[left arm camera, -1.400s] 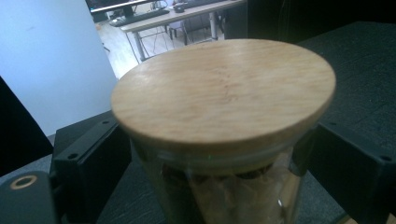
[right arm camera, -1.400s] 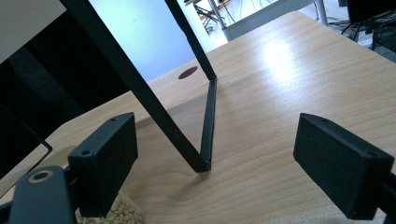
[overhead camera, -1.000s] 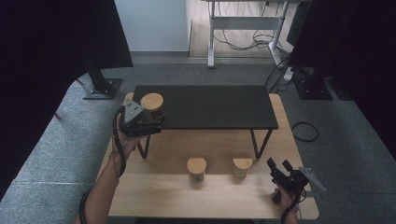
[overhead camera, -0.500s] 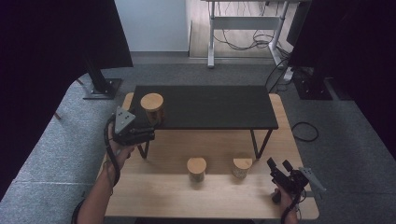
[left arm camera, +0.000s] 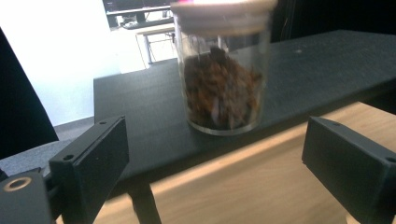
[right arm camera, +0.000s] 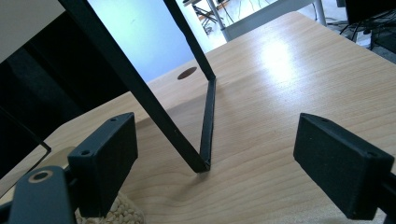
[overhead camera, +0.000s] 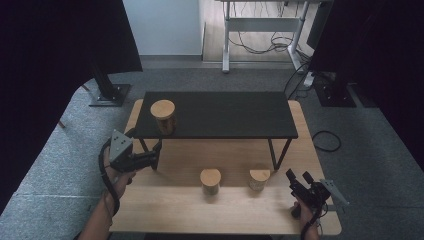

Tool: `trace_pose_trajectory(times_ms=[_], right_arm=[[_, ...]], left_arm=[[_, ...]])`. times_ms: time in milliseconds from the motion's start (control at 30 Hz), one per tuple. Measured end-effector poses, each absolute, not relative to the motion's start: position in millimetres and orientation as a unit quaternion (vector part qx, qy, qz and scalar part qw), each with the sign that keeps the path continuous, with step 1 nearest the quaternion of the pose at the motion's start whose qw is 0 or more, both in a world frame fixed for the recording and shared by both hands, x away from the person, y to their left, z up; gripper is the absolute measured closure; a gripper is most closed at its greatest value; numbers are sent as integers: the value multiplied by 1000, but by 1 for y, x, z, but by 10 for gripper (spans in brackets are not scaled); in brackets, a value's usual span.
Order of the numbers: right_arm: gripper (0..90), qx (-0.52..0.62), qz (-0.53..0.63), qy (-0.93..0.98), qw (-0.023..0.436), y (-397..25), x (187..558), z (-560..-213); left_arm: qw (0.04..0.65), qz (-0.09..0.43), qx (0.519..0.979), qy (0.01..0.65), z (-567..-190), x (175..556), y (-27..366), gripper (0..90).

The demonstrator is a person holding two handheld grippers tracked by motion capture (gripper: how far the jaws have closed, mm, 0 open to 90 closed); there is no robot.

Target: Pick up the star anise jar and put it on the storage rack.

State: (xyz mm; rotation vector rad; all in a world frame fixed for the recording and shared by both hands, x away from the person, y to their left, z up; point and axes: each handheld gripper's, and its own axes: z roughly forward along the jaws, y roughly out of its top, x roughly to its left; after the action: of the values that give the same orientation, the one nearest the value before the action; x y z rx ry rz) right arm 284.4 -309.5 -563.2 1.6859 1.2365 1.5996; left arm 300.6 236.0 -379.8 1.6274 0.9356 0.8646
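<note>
A glass jar [overhead camera: 163, 116] with a wooden lid stands on the left end of the black shelf [overhead camera: 225, 114]. In the left gripper view this jar [left arm camera: 220, 74] holds brown pieces and stands a short way ahead of the jaws. My left gripper [overhead camera: 152, 157] [left arm camera: 224, 172] is open and empty, low by the shelf's front left leg. Two more lidded jars [overhead camera: 210, 181] [overhead camera: 259, 179] stand on the wooden table [overhead camera: 165, 215]. At the near right corner my right gripper [overhead camera: 299, 177] [right arm camera: 219, 163] is open and empty, facing the shelf leg [right arm camera: 205, 126].
A jar of pale beans [right arm camera: 112, 211] shows at the bottom left of the right gripper view. Grey carpet [overhead camera: 45, 170] surrounds the table. A desk frame with cables [overhead camera: 260, 35] stands beyond it, and black curtains [overhead camera: 50, 50] hang at both sides.
My left gripper has drawn back from the jar on the shelf, toward the person and down to the left. The jar stays on the shelf. The right gripper has not moved.
</note>
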Motion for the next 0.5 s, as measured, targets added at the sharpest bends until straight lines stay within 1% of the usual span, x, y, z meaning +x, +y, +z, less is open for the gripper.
trace_pose_trajectory(times_ms=[167,300,433,500], right_arm=[[132,621,588,454,251,-309,284,-563],[132,621,587,454,252,-309,284,-563],[131,620,587,455,251,-308,284,-563],[131,620,587,455,251,-308,284,-563]], left_arm=[[528,345,669,394,-394,284,241,71],[525,346,670,394,-409,271,245,72],[532,326,670,403,-428,257,249,74],[526,326,672,406,-438,251,250,74]])
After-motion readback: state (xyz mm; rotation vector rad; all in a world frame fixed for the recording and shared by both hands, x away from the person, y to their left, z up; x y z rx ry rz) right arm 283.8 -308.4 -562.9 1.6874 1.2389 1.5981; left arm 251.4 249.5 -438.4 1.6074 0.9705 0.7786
